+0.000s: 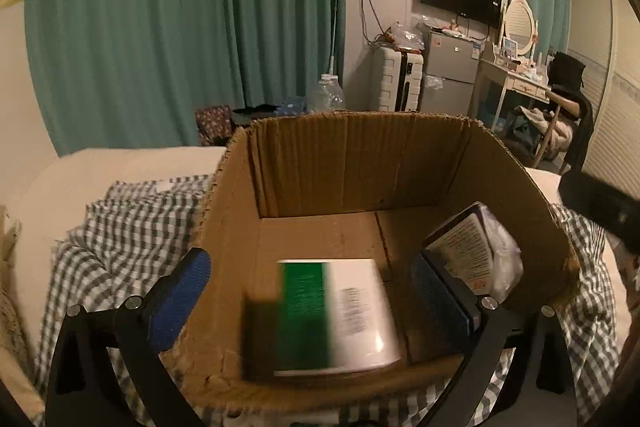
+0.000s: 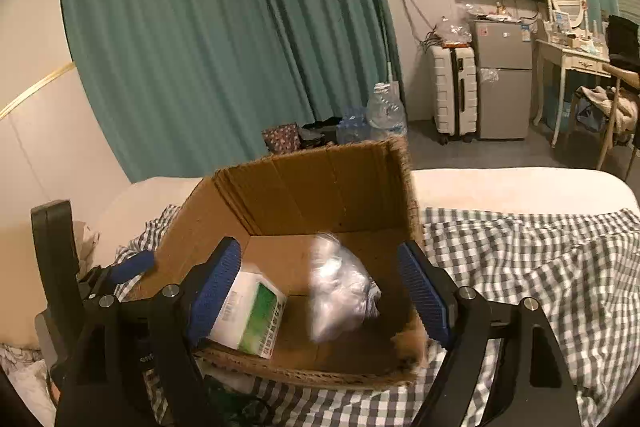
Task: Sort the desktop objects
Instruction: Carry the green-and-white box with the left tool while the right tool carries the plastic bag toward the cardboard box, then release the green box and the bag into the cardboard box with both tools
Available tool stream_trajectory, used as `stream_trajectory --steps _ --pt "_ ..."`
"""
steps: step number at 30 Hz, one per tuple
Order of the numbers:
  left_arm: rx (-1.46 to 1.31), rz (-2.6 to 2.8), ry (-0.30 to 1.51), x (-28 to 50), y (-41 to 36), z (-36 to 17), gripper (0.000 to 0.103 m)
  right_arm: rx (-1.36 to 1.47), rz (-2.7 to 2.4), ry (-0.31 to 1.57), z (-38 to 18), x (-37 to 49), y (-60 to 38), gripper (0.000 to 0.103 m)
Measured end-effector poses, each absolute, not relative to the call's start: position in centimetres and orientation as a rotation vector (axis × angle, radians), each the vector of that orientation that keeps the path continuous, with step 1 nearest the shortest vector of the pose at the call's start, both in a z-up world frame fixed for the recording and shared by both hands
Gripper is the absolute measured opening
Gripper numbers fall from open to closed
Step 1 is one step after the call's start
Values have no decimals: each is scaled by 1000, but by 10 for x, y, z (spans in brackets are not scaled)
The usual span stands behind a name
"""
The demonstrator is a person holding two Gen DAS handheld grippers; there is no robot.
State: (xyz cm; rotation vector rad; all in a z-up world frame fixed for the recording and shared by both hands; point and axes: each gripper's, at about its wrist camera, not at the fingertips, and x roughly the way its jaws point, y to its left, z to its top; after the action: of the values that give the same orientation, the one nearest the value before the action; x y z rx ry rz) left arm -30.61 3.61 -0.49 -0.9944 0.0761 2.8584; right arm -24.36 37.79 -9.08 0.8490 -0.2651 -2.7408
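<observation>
An open cardboard box (image 1: 360, 163) stands on a checked cloth over a bed. My left gripper (image 1: 310, 297) hovers over its near rim, open. Between its blue pads, touching neither, a green and white carton (image 1: 340, 319) shows blurred above the box floor. A clear plastic packet with a printed label (image 1: 476, 251) leans in the right corner. In the right wrist view my right gripper (image 2: 320, 293) is open over the same cardboard box (image 2: 320, 187). The blurred clear plastic packet (image 2: 340, 291) is between its pads, free of both. The green and white carton (image 2: 252, 319) lies at the left.
The grey checked cloth (image 2: 520, 267) spreads to the right over a cream mattress (image 2: 520, 187). Teal curtains (image 1: 160, 27) hang behind. Water bottles (image 2: 384, 115), a white suitcase (image 2: 454, 91), a small fridge (image 2: 504, 79) and a dressing table (image 2: 572, 59) stand beyond the bed.
</observation>
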Motion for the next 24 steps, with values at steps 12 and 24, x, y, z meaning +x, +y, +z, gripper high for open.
stream_trajectory --steps 12,24 --pt "-905 2891 90 -224 31 62 103 792 -2754 -413 -43 -153 414 81" --pt "-884 2910 65 -124 13 75 103 889 -2724 -414 -50 -62 405 81"
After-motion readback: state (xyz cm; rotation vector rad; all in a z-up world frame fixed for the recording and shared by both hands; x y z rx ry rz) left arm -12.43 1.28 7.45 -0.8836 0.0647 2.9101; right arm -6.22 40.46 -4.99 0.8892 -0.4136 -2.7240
